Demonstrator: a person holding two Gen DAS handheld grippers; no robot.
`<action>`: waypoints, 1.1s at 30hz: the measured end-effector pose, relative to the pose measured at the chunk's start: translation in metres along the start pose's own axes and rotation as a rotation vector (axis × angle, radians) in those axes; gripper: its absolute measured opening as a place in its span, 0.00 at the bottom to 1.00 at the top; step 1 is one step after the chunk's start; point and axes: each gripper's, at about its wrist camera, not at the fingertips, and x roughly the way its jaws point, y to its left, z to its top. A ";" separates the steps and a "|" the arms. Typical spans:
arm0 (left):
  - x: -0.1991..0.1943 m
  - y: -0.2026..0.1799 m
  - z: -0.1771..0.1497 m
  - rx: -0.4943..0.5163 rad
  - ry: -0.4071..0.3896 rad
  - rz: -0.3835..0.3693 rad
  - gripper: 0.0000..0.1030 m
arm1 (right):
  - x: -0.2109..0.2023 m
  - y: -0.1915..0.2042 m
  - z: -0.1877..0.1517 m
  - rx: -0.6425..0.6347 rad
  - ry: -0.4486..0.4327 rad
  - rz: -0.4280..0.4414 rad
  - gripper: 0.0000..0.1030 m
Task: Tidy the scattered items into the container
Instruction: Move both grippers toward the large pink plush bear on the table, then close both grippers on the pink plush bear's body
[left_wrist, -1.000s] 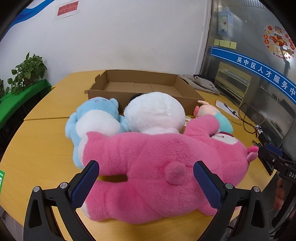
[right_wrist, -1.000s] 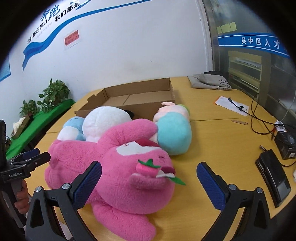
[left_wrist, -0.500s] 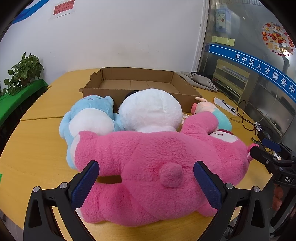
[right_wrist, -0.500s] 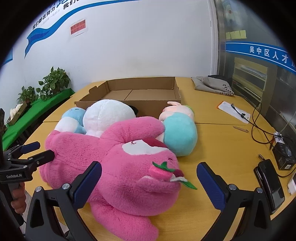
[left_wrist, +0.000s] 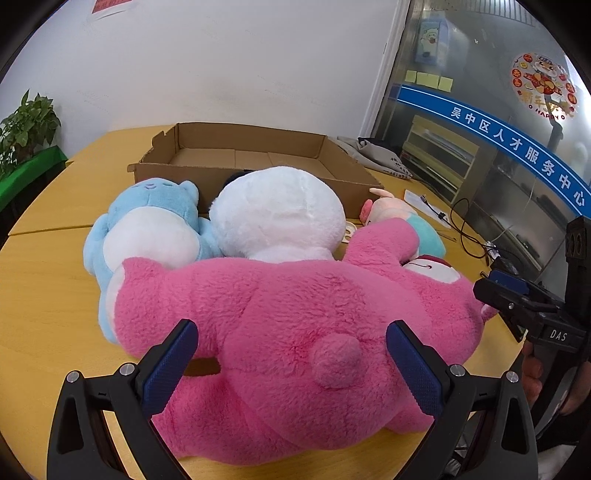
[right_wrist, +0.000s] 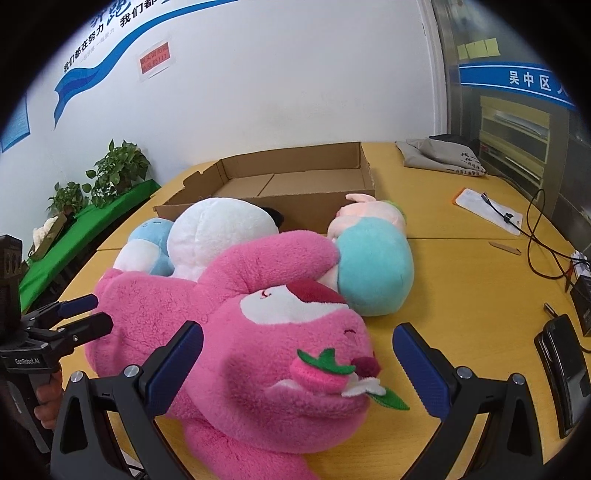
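My two black plastic grippers, left (left_wrist: 291, 363) and right (right_wrist: 297, 363), carry blue textured finger pads (left_wrist: 170, 365), silver screws at the joints, and white lettering along their handles.

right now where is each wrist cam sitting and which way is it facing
Left wrist view: sits on the left gripper, behind the pink bear's back and tail, facing the cardboard box; its own open fingers show, and the right gripper at the right edge.
Right wrist view: sits on the right gripper at the bear's face, facing the box; its open fingers show, and the left gripper at the left edge.
Shared: bear, box, white plush, blue plush.
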 end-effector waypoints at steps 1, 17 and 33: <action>0.001 0.000 -0.001 0.002 0.005 -0.001 1.00 | 0.001 0.000 0.000 0.003 0.001 0.004 0.99; 0.025 0.004 -0.009 -0.033 0.112 -0.098 1.00 | 0.024 0.000 -0.010 0.007 0.065 0.004 0.99; 0.024 0.017 -0.014 -0.072 0.161 -0.180 0.53 | 0.037 0.003 -0.025 -0.022 0.030 0.117 0.56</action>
